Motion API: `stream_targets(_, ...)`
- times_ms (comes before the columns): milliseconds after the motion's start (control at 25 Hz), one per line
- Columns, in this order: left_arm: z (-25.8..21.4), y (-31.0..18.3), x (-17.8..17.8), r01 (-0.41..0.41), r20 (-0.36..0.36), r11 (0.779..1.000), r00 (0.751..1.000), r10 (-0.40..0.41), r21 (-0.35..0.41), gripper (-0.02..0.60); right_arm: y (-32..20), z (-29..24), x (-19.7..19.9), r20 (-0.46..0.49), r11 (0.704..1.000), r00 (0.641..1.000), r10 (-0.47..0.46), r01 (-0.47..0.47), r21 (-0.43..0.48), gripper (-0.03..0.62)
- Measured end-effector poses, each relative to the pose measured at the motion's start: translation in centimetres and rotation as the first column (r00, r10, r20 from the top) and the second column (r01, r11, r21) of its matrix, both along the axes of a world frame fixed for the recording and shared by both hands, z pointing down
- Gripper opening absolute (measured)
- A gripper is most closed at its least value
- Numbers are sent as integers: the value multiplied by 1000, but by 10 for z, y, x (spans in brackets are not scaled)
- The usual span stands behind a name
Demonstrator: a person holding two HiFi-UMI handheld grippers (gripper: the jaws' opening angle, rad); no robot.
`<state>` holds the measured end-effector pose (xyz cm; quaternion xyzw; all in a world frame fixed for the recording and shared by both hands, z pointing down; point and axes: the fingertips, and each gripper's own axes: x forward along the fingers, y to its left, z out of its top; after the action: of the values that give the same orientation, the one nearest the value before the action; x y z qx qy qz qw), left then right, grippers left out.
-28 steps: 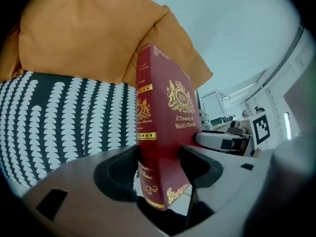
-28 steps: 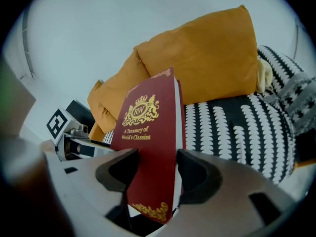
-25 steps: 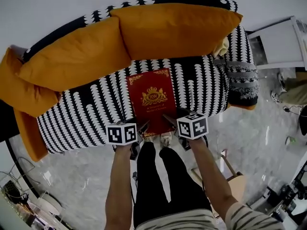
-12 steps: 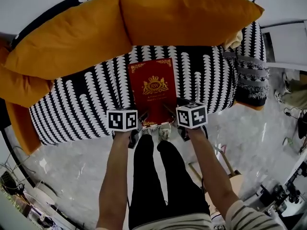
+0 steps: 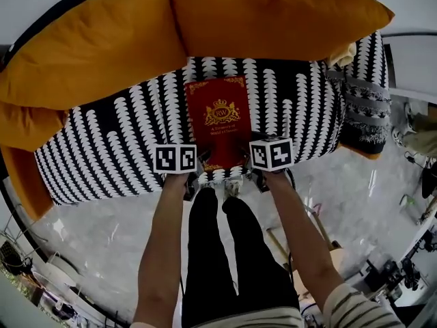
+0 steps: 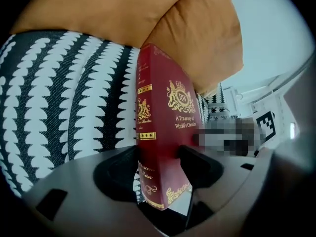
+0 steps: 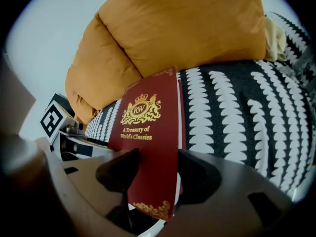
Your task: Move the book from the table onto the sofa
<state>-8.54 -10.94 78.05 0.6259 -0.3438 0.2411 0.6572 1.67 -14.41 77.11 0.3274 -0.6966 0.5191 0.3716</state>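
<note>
- Nearest, at 6 o'clock in the head view, are one person's two legs (image 5: 205, 251) in black trousers. Two bare forearms (image 5: 160, 244) reach toward 12 o'clock over a pale glossy floor (image 5: 89, 238).
- Two grippers are in use, each carrying one marker cube (image 5: 175, 158), so there are two cubes in all, side by side.
- One book (image 5: 220, 118) is in the scene. It is dark red with a gold crest and gold border, front cover up.
- The left gripper (image 5: 199, 171) has the book's near corner at 7 o'clock. In the left gripper view both jaws press on the red volume from either side, with spine and front cover both showing, so it is pinching the book.
- The right gripper (image 5: 243, 166) has the near corner at 5 o'clock. The right gripper view shows its jaws clamped against the two faces of the book in the same way.
- From the two grippers the book runs away toward 12 o'clock. Its near edge lies between them, close to the front edge of the seat.
- The book is over the middle of the one sofa (image 5: 116, 149), whose black fabric carries rows of white leaf shapes. Whether it rests on the seat or hangs just above it I cannot tell.
- Farthest, at 12 o'clock, two big orange back cushions (image 5: 95, 53) sit side by side. The book's far edge is near their lower edge, close to where the two meet.
</note>
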Motion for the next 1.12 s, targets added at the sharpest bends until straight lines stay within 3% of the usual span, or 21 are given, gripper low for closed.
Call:
stream_targets(720, 14, -2, -1, -4, 7, 1000, 1000, 4, -15, 272, -5, 11, -2, -65, 1000, 997, -30, 30, -1, 253)
stream_targets(880, 12, -1, 1, 8, 9, 1000, 1000, -8, 1, 297, -2, 11, -1, -71, 1000, 997, -24, 24, 8, 308)
stream_targets(1120, 7, -8, 3, 22, 63, 1000, 998, -23, 20, 308, -5, 7, 17, -105, 999, 994, -20, 24, 31, 313)
